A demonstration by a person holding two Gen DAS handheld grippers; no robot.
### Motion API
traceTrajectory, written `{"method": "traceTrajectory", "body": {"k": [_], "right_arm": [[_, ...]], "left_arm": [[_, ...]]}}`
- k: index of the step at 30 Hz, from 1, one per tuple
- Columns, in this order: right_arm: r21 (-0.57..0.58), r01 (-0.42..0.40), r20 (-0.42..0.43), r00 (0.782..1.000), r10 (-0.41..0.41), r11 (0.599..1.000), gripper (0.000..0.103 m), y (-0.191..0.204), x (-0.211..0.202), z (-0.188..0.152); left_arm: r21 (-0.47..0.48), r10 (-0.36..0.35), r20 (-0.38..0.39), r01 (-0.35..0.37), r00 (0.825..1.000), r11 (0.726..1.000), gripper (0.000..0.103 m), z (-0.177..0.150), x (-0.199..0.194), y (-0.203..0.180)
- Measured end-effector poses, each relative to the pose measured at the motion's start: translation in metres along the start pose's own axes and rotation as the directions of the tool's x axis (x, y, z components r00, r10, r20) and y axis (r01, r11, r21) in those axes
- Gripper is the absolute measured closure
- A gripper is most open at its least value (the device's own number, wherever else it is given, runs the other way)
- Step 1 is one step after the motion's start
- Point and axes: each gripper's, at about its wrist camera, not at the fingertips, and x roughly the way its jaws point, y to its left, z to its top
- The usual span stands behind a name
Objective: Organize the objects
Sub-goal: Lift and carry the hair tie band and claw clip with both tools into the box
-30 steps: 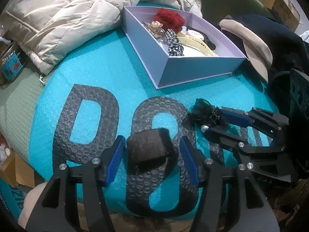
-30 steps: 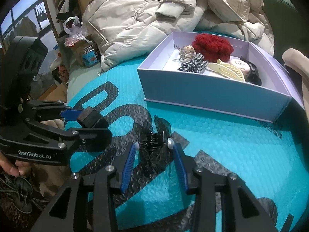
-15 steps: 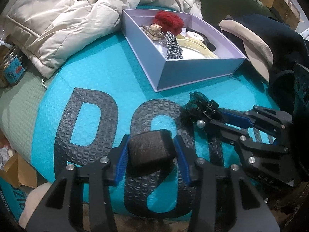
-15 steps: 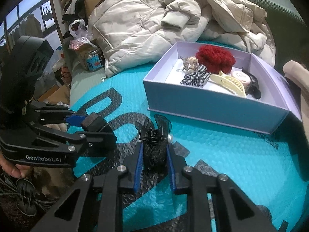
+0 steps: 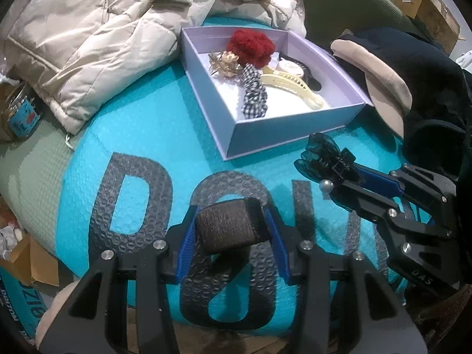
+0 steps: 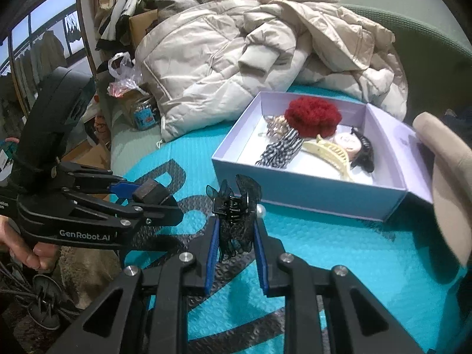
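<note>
My left gripper (image 5: 230, 230) is shut on a dark brown hair roller (image 5: 228, 225) and holds it above the teal bubble mailer (image 5: 165, 118); the roller also shows in the right wrist view (image 6: 150, 193). My right gripper (image 6: 236, 230) is shut on a black lace hair claw clip (image 6: 236, 212) with a pearl, lifted off the mailer; the clip also shows in the left wrist view (image 5: 324, 159). Ahead stands an open lilac box (image 5: 224, 118), also in the right wrist view (image 6: 309, 188). It holds a red scrunchie (image 6: 314, 116), a checked scrunchie (image 6: 280, 150), a cream claw clip (image 6: 333, 155) and other hair pieces.
A beige puffer jacket (image 6: 236, 50) lies behind the box. A beige cap (image 5: 380, 76) and dark clothing (image 5: 419, 67) lie right of the box. A small jar (image 6: 144, 115) stands at the left edge. Cardboard boxes (image 5: 424, 3) sit far right.
Both grippers closed on their objects and lifted them off the mailer. Both have moved forward toward the lilac box.
</note>
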Motion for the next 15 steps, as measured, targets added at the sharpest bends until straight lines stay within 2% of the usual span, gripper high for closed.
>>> {"method": "traceTrajectory", "body": {"k": [15], "right_arm": [[-0.015, 0.051, 0.034, 0.998, -0.051, 0.999, 0.081, -0.025, -0.018, 0.033]], "left_arm": [[0.055, 0.002, 0.07, -0.006, 0.998, 0.998, 0.059, 0.054, -0.017, -0.033]]}}
